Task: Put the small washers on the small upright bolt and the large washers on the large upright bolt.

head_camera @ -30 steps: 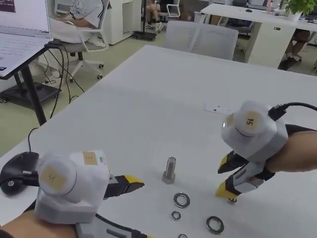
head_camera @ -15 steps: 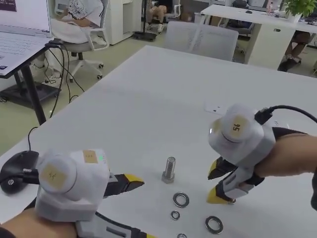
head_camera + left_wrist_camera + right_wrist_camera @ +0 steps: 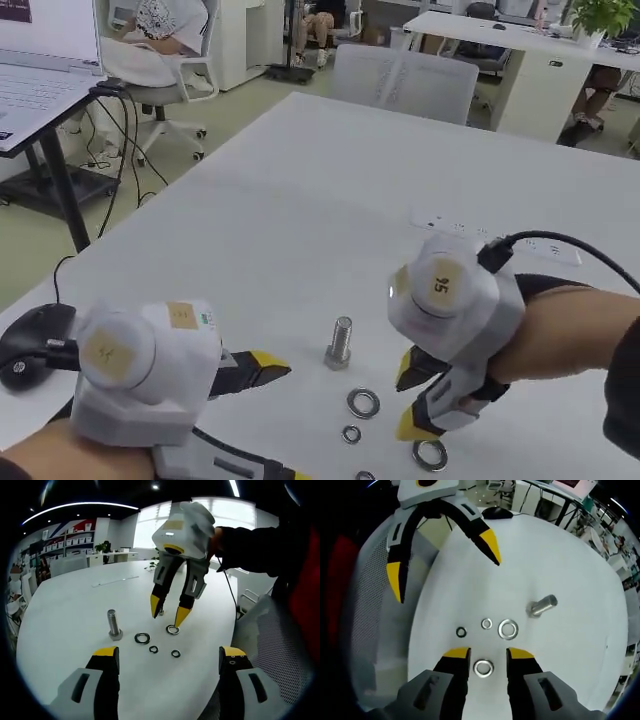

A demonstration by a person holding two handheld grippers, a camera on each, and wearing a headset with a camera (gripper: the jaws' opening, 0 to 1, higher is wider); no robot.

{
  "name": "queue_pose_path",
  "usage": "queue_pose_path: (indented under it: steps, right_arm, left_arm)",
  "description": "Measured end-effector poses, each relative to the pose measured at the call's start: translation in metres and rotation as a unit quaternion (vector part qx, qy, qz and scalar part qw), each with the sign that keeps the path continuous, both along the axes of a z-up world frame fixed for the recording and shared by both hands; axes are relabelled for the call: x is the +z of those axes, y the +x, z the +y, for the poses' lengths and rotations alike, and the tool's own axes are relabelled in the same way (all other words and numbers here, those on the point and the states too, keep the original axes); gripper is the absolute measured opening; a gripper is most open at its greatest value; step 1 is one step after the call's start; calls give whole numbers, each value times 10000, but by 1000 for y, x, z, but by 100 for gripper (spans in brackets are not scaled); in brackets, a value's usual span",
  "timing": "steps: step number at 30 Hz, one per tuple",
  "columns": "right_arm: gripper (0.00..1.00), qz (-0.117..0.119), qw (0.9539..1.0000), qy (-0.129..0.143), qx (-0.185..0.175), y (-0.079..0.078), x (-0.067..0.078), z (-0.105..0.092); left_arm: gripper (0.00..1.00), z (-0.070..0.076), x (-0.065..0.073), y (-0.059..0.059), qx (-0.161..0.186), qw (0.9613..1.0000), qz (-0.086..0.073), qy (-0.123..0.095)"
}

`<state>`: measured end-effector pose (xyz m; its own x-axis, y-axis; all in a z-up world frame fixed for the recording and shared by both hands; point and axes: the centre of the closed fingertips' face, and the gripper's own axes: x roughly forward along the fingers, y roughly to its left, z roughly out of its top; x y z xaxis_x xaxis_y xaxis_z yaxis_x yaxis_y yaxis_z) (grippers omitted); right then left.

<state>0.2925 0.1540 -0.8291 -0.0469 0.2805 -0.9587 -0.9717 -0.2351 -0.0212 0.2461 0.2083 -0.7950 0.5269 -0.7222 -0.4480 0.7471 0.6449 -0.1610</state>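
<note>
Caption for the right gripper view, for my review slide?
Open right tongs frame a large washer on the white table, with three more washers and the bolt ahead.

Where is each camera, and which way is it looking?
Head view: on the person's head, looking forward and down at the table, bolt, left tool and right tool; an arm shows.
Left gripper view: on the left tool, looking along its open jaws toward the right tool; the arm shows.
Right gripper view: on the right tool, looking down at a large washer between its jaws.
Shared: both gripper views see that washer.
</note>
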Motion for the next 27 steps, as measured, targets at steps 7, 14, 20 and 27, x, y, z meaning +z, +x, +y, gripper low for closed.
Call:
queue_pose_path:
  steps: [7, 14, 20, 27]
  right_arm:
    - [29, 109, 9996, -149, 225, -19, -6, 3]
    - [26, 225, 9987, -269, 378, -35, -16, 5]
    - [25, 296, 9983, -294, 400, -42, -24, 7]
    - [24, 365, 9982, -326, 356, -46, -34, 8]
  left_arm:
    - [81, -1, 0, 1, -15, 10000, 4, 5]
    - [81, -1, 1, 1, -14, 10000, -7, 1]
    - [81, -2, 1, 0, -20, 10000, -11, 5]
    - [81, -2, 1, -1, -32, 10000, -6, 4]
